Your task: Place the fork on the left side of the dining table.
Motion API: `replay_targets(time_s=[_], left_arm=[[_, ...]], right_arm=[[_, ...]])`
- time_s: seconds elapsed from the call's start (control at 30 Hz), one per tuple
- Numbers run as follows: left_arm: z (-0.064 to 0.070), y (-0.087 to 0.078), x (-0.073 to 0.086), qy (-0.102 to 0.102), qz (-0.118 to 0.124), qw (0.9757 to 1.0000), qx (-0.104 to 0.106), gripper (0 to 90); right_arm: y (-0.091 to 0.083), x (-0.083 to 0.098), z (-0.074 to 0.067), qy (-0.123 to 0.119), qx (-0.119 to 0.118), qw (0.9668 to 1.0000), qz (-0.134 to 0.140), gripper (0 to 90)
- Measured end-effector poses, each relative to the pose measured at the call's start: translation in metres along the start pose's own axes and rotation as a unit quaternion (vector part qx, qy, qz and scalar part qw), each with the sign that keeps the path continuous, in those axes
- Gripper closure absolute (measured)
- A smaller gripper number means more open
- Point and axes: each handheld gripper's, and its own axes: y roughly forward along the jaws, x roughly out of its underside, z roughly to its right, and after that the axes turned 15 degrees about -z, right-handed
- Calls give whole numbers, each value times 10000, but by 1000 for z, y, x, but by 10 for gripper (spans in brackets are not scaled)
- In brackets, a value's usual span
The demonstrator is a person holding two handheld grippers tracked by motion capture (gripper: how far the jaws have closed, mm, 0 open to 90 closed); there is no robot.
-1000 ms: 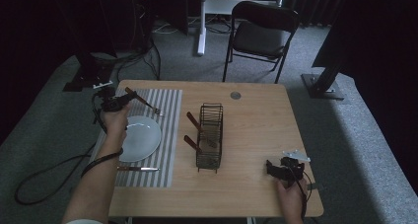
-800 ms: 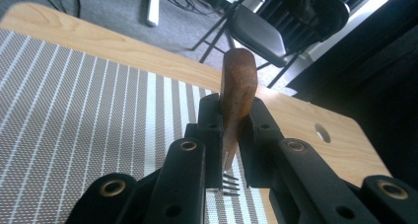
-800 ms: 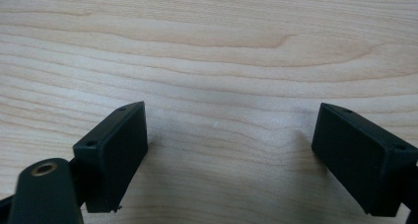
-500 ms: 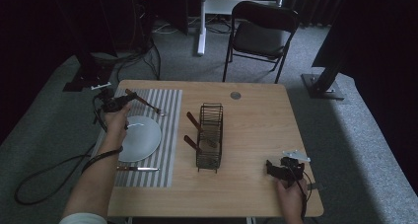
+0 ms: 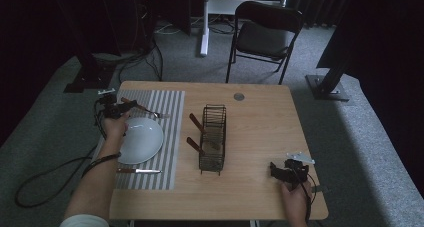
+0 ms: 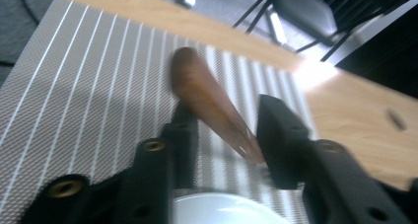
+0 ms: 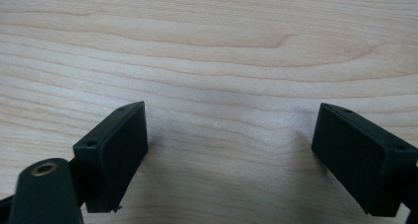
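A fork with a brown wooden handle lies slanted on the striped placemat, just beyond a white plate. My left gripper is at the handle's end. In the left gripper view the blurred handle runs between the jaws of the left gripper. It touches the right jaw and leaves a gap at the left jaw, so the gripper is open. My right gripper rests low at the table's near right. The right gripper is wide open over bare wood.
A black wire rack stands mid-table with two wooden-handled utensils poking out to its left. A knife lies on the mat's near end. A round grommet sits at the far edge, and a chair stands beyond the table.
The left gripper has shifted left and lower, and the fork now lies flatter on the mat. The right gripper has not moved.
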Motion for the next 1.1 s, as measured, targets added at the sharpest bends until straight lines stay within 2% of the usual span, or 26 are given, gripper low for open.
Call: replay_targets(time_s=[0.03, 0.1, 0.13, 0.2, 0.23, 0.3, 0.33, 0.5, 0.63, 0.77, 0.87, 0.93, 1.1], left_arm=[[-2, 1, 1, -16, -69, 10000, -23, 590], [-4, 5, 1, -41, -194, 9998, -103, 481], [-4, 6, 2, -148, -242, 9995, -120, 470], [-5, 9, 2, -226, -322, 9991, -168, 451], [-4, 10, 2, -181, -403, 9986, -277, 421], [-4, 13, 3, -116, -490, 9975, -500, 415], [-4, 14, 3, -115, -493, 9973, -540, 388], [-9, 18, 4, -141, -656, 9956, -648, 383], [-12, 19, 5, -145, -684, 9956, -622, 381], [-11, 20, 7, -164, -734, 9947, -697, 381], [-9, 19, 12, -51, -698, 9947, -753, 334], [-8, 18, 15, 30, -728, 9937, -852, 333], [-4, 12, 20, 111, -659, 9939, -879, 333]], right_arm=[[0, 0, 0, 1, -1, 10000, -1, 135], [0, 0, 0, 1, -1, 10000, -1, 135], [0, 0, 0, 0, -1, 10000, -1, 135], [0, 0, 0, 0, -1, 10000, 0, 135], [0, 0, 0, 1, 0, 10000, 0, 135], [0, 0, 0, 0, -1, 10000, 0, 134], [0, 0, 0, 0, -3, 10000, -2, 135], [0, 0, 0, 1, -1, 10000, 0, 135], [0, 0, 0, 1, 0, 10000, 0, 135], [0, 0, 0, 18, 9, 10000, 4, 135], [0, 0, 0, 24, 11, 10000, 6, 135], [0, 0, 0, 23, 10, 10000, 5, 135], [0, 0, 0, 23, 10, 10000, 3, 135]])
